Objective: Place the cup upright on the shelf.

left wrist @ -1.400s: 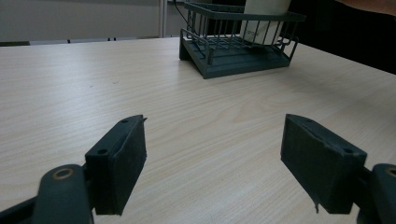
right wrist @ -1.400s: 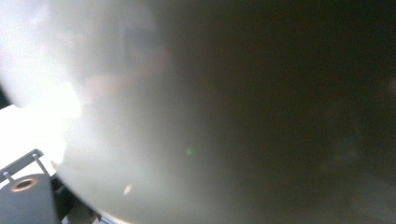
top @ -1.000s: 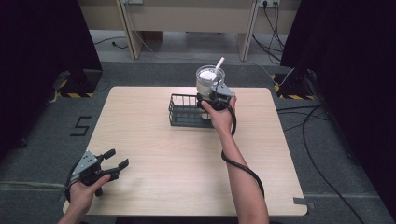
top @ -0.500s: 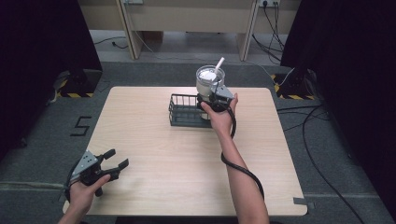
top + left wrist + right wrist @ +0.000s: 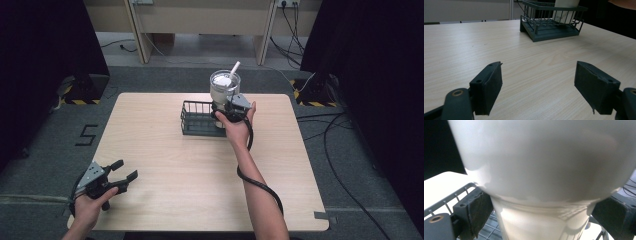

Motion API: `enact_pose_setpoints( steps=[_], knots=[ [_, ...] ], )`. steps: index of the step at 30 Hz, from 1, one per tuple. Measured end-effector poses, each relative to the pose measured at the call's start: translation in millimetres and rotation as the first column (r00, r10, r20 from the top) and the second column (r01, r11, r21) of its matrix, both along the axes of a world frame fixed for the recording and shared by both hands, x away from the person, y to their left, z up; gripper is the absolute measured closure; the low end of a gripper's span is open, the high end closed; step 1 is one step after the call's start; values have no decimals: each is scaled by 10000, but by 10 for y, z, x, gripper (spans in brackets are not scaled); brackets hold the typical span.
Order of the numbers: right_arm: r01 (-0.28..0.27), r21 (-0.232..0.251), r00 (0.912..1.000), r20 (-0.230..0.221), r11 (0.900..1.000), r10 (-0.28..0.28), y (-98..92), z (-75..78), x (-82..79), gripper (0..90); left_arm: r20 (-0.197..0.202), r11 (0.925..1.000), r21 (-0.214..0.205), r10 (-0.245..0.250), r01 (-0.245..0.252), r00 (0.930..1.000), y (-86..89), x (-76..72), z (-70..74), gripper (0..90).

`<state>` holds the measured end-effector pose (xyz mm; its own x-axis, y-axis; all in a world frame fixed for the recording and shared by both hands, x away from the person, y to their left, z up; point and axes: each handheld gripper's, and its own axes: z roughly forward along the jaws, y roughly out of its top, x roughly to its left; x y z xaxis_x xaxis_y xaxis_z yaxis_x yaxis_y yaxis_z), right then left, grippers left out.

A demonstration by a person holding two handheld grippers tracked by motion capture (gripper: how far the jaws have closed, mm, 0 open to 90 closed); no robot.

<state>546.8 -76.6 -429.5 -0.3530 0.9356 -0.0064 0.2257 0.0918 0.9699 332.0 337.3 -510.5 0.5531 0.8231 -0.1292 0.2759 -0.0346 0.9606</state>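
The right claw (image 5: 226, 107) is clamped on the lower, narrow part of the plastic cup (image 5: 224, 86) standing in the wire basket (image 5: 196, 120) on the counter (image 5: 165, 165); it looks light, thin and easily crushed, while the left claw (image 5: 122, 171) stays apart.

Light wooden table (image 5: 165, 150) bears a dark wire basket (image 5: 196, 120)

This is looking like a lab or recording studio: black curtains (image 5: 45, 60) are hanging on both sides, cables (image 5: 345, 135) are lying across the grey carpet floor (image 5: 165, 80), yellow-black hazard tape (image 5: 75, 101) is marking stand feet, and a light wooden counter (image 5: 165, 165) is standing alone in the middle
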Motion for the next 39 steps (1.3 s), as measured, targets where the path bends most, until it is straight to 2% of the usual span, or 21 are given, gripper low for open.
enact_pose_setpoints(
  steps=[17,39],
  knots=[
    [-104,-103,9999,92,9999,105,-108,5,-196,110,14,10000,29,-13,13,10000,-4,-2,0,218],
    [-133,-130,9993,-353,9998,128,-380,-80,-569,119,3,9999,104,23,-23,10000,-4,-7,-2,219]
  ],
)
